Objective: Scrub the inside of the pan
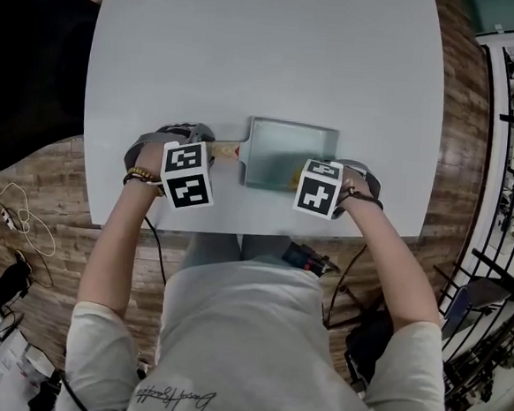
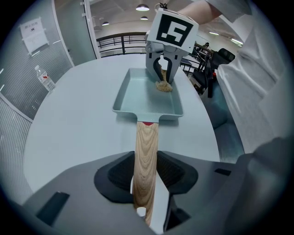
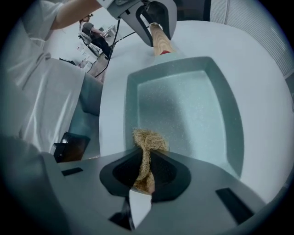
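One scrubber [image 3: 149, 140] inside the pan [image 3: 183, 105]

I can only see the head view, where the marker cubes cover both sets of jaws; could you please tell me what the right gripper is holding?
Observer: The right gripper has its jaws shut on a tan, fibrous scrubber, pinched between the pads.
Operator: Thank you. Is the scrubber touching the pan?
Observer: It appears so. In the left gripper view its lower end rests on the floor of the pan, at the end away from the handle.
Operator: And the left gripper?
Observer: The left gripper clamps the wooden handle from both sides, near its free end.
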The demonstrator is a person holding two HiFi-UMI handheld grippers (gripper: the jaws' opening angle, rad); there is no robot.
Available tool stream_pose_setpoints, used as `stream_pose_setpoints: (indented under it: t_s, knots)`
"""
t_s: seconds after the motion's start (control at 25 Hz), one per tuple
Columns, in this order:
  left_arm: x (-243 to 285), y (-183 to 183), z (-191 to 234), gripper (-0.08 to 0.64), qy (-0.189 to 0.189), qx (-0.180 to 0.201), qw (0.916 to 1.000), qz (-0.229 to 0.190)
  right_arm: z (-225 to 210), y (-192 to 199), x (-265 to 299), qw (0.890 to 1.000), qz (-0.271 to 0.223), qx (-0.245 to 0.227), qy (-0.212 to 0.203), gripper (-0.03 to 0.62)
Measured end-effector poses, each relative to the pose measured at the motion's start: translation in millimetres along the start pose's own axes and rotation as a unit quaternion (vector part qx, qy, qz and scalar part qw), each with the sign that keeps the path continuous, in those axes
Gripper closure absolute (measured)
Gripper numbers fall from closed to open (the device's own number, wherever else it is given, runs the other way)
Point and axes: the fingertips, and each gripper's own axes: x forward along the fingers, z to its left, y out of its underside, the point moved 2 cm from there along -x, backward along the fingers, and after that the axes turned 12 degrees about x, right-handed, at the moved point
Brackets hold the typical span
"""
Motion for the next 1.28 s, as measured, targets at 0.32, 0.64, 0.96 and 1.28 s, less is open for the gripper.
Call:
stream_pose_setpoints:
  t_s: [0.32, 0.64, 0.96, 1.28]
  knots:
    - [2.9, 0.2, 0.3, 0.407, 0.015, 0.025, 0.9996, 0.0, -2.9, -1.8, -1.7, 0.999, -0.017, 0.024, -0.017, 0.526]
    - [2.5, -0.6, -3.2, 0.37, 0.03, 0.043, 0.9986, -0.005, -3.4, -5.7, -8.2, 0.996, -0.064, 0.055, -0.01, 0.526]
    - [-16.7, -13.2, -1.8, 0.37, 0.005, 0.027, 0.9989, -0.039, -8.9, -6.0, -24.0, 0.978, -0.159, 0.134, -0.012, 0.526]
    - [-56.2, -36.3, 9.8, 0.496, -0.077, -0.002, 0.9913, -0.106, -12.8, 3.9, -50.3, 0.945, -0.259, 0.198, 0.016, 0.526]
